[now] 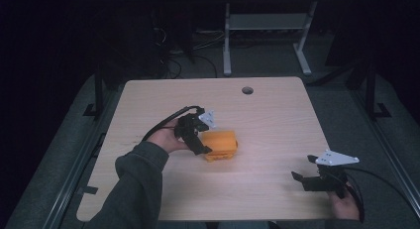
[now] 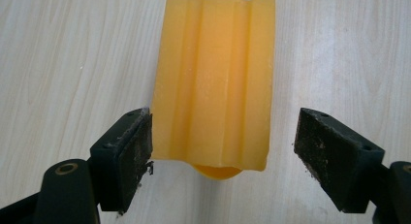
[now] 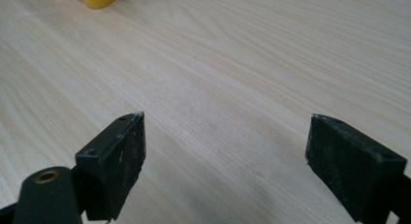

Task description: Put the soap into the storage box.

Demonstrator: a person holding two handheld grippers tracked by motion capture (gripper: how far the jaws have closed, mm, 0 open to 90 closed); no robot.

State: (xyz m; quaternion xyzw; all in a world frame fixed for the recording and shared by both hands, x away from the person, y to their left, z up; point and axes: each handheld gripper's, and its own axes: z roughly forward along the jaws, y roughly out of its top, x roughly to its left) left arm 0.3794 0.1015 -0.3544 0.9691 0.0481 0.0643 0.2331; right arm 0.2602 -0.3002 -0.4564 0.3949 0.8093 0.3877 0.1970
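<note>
Two spread tongs are shown: the left tongs [image 2: 223,136] straddle a ribbed orange plastic block [image 2: 215,83], possibly pushed askew on the pale wooden desk [image 1: 267,120] by one-sided contact; the right tongs [image 3: 225,161] idle.

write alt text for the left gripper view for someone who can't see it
A ridged orange block lies on a pale wooden table, its near end between the left gripper's two open black fingers. One finger looks to be against the block's side; the other stands clear of it.
</note>
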